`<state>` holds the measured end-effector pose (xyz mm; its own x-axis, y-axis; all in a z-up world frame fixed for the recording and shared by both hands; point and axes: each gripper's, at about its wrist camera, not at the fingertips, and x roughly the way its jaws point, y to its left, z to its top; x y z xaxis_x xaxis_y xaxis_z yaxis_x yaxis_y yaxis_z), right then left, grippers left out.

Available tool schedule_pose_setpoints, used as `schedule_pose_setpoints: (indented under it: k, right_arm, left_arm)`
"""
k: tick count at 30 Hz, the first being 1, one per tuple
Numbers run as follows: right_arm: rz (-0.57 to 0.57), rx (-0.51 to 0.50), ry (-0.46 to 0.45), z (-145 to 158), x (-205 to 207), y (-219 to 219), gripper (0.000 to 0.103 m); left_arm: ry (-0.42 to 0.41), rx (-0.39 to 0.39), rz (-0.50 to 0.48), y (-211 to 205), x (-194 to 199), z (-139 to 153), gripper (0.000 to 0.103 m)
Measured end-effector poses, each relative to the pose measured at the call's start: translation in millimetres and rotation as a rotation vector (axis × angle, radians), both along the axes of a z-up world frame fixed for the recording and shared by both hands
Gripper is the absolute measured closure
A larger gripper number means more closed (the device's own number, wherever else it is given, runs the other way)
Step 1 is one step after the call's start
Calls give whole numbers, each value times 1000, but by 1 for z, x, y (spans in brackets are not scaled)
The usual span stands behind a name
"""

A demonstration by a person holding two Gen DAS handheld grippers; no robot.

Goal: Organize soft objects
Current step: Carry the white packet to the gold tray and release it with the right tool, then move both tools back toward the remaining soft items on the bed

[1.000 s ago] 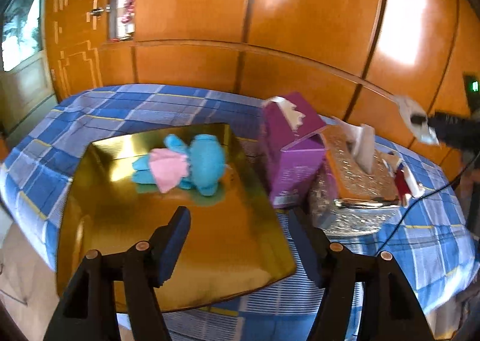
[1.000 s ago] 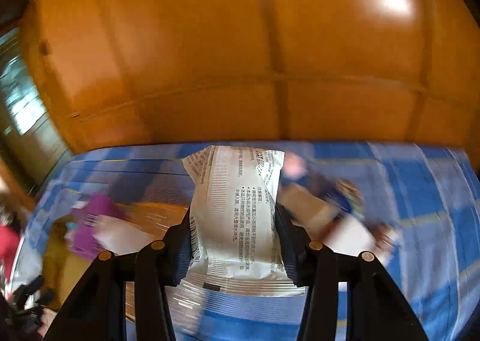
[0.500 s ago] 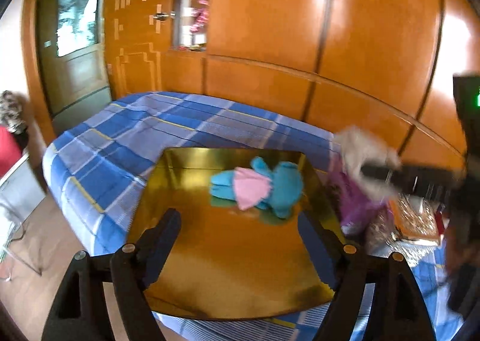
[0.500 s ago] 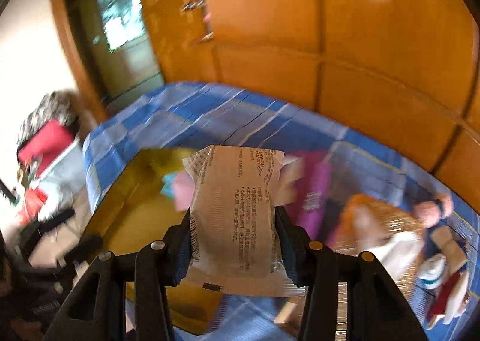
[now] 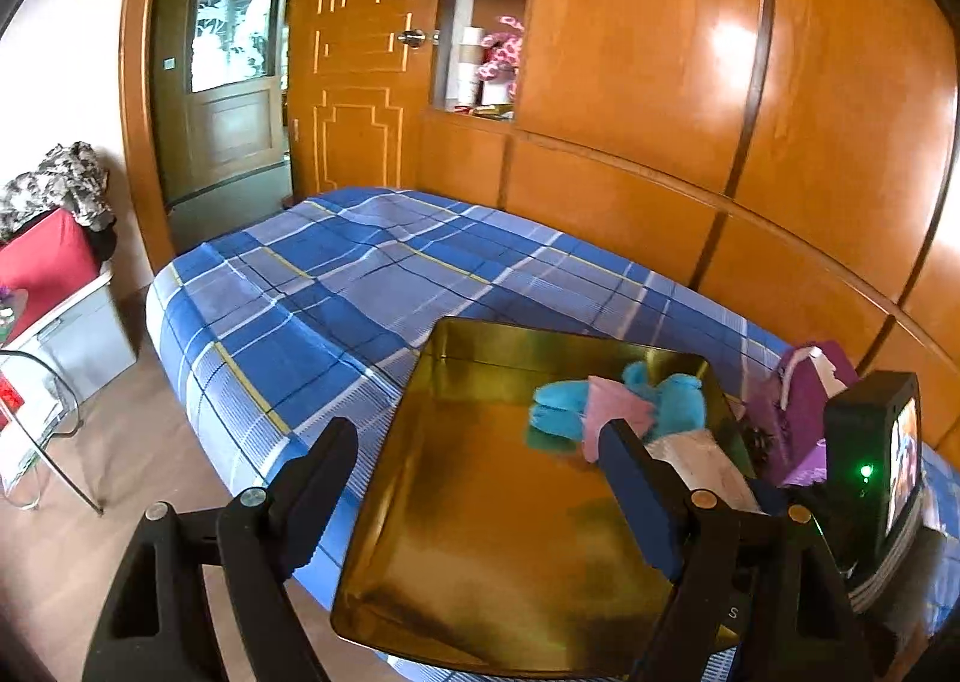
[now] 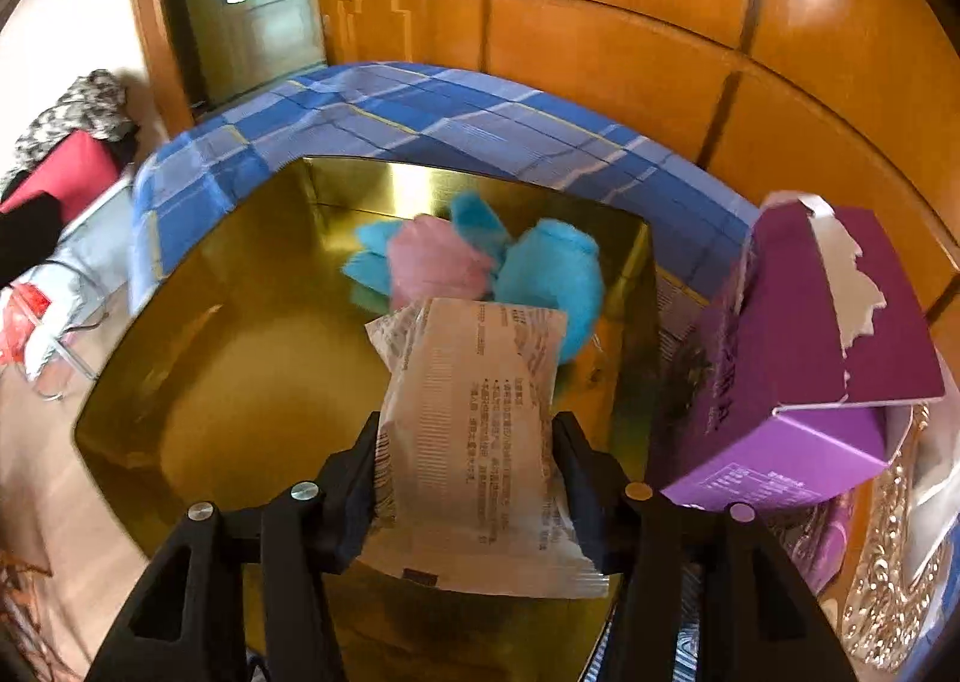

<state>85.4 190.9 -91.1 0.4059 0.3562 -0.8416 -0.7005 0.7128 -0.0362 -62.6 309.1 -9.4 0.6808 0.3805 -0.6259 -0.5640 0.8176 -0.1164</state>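
Both grippers we see low in frame: left gripper [image 5: 480,493] empty, jaws just widened; right gripper [image 6: 465,475], jaws just loosening, around the tissue pack [image 6: 474,430] above the gold tray [image 6: 240,358].

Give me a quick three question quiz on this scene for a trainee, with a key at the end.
1. True or false: the blue plush toy lies inside the gold tray.
2. What is between the right gripper jaws?
A. purple box
B. white packet
C. nothing
3. Fill in: the left gripper holds ____.

Key:
1. True
2. B, the white packet; the purple box stands beside the tray.
3. nothing
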Motion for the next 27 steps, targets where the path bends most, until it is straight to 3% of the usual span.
schedule_pose_setpoints:
  k: [15, 27]
  right_arm:
    - [-79, 40, -226, 54, -28, -16, 45]
    - [-98, 112, -294, 92, -48, -30, 45]
  left_arm:
    - [-7, 4, 8, 0, -3, 1, 18]
    - [-6, 19, -6, -10, -6, 5, 18]
